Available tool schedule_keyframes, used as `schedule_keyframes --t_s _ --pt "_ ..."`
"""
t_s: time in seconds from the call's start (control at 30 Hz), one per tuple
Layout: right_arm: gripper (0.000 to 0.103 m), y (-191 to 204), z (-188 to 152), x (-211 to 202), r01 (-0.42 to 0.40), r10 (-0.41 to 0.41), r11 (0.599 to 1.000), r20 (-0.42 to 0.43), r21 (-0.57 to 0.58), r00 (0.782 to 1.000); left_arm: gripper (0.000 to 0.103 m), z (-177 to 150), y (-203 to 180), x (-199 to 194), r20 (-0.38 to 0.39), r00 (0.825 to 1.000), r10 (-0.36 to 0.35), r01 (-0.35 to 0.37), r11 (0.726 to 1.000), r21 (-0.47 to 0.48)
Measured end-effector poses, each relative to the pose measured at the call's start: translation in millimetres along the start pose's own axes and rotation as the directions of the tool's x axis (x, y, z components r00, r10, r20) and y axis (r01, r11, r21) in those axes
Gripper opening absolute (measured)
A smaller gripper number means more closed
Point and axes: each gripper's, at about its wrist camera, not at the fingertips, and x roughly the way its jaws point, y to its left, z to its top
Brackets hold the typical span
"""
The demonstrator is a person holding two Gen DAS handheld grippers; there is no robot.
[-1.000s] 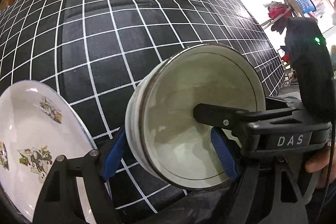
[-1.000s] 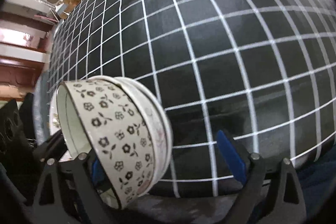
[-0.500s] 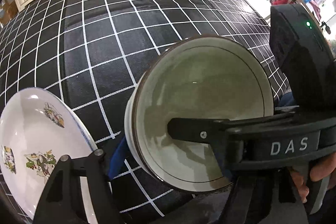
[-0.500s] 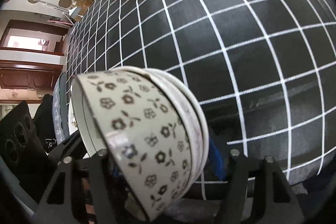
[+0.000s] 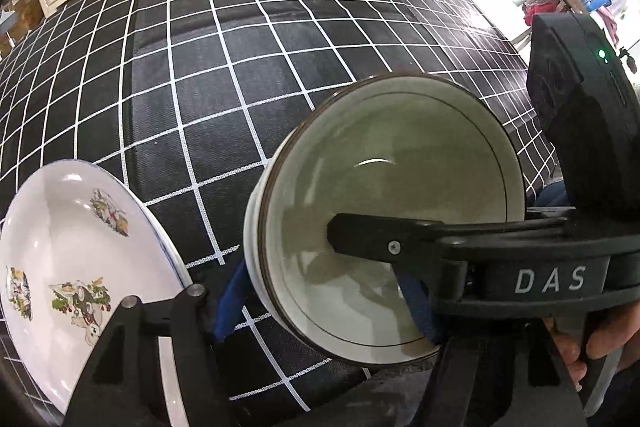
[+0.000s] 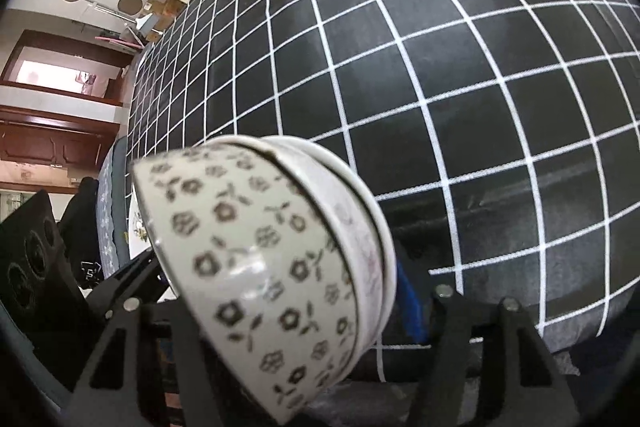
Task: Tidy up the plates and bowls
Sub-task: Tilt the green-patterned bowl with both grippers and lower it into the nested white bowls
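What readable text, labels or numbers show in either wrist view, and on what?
"DAS": white letters on the black body of the right gripper, seen in the left wrist view.
Shelf clutter beyond the checked cloth: too small to read.
Plate and floral bowl: pictures and flower patterns only, no words.
Right wrist view: no readable text.

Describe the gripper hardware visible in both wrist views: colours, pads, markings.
Both are black plastic two-finger frames with silver pivot screws and blue finger pads. The right gripper, seen from the left wrist view, carries white "DAS" lettering and a black housing with a green LED. The left gripper shows no marking.
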Motion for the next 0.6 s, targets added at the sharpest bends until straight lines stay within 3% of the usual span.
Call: schedule_keyframes --t_s 0.33,0.6 --pt "0.067 12.6 1.9 -18.8 -0.005 0.005 0.999 -0.006 0.037 1.0 0.066 -3.2 -13.7 -22.3 0.022 1.0 -0.001 0.001 1.0 0.003" --pt "0.067 65.3 12.4 -36.2 0.002 -0.001 0.997 0.025 -0.073 1.0 0.066 2.1 -10.6 -71.4 0.105 0.994 0.022 -0.021 1.0 -0.011"
